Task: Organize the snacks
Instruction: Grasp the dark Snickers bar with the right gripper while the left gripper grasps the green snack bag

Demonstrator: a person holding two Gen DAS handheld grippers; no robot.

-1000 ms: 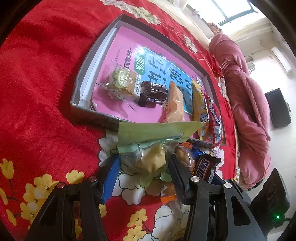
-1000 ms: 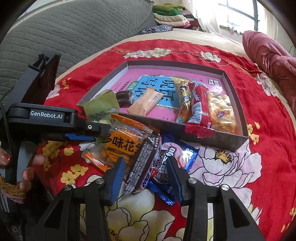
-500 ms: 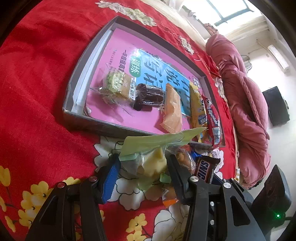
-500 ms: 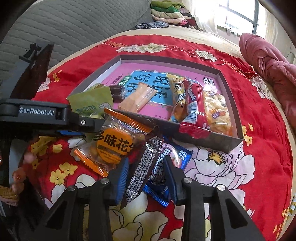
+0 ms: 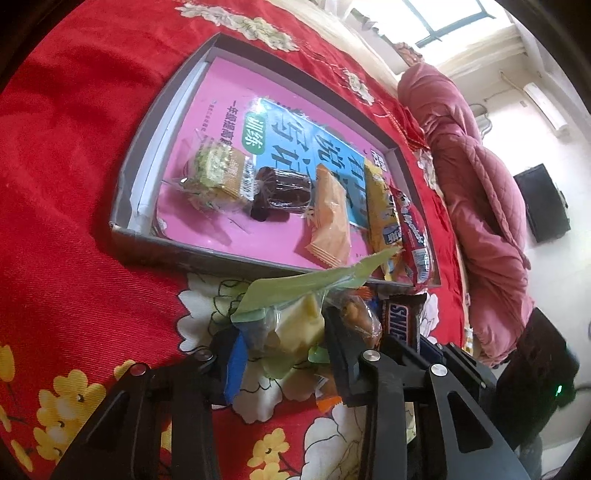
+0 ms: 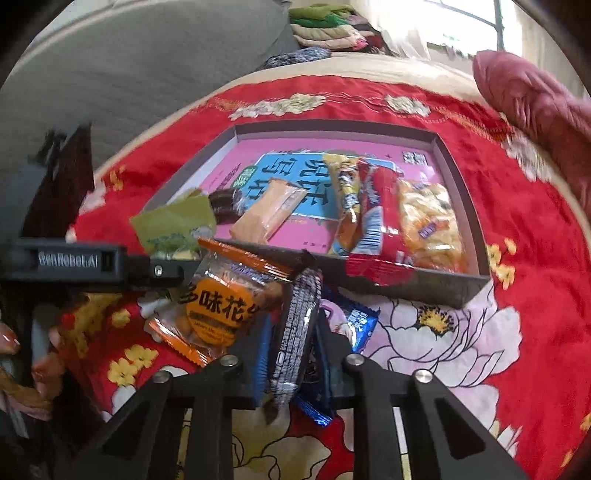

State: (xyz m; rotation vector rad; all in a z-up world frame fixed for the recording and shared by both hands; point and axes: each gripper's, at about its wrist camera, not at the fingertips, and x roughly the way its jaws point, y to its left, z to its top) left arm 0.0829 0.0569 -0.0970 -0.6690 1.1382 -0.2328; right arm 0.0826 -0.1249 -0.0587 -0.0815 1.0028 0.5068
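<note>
My left tool (image 5: 284, 341) has just closed on the green packet (image 5: 295, 295); my right tool (image 6: 291, 343) has just clamped the black bar (image 6: 295, 325), tray (image 6: 406, 284) at twelve o'clock.

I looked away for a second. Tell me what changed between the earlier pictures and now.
Both grippers have just been closing: the left gripper onto the green-topped snack bag, the right gripper onto the black Snickers bar. The snacks in the grey tray and the orange peanut packet stayed put.

A home bedroom is showing here: a red floral bedspread (image 6: 517, 229) is covering a bed, a pink quilt (image 5: 476, 192) is lying at right, and folded clothes (image 6: 325, 26) are sitting by the window (image 5: 454, 18) at top.
</note>
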